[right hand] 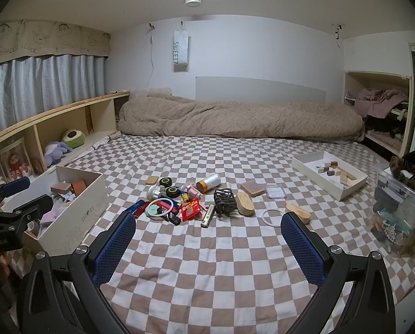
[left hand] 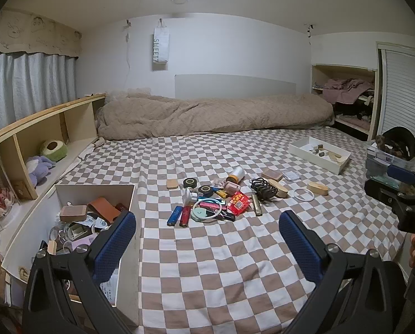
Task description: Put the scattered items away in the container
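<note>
Left gripper jaws wide (empty), scattered items beyond, box left.

Scattered items (near box)

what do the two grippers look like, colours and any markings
Both match: black frames with silver bolt heads and two fingers faced with blue, mesh-textured pads. The left gripper, seen from the right wrist view, carries small white lettering on its body; the right gripper shows pale letters too, cut off by the frame edge.
</note>
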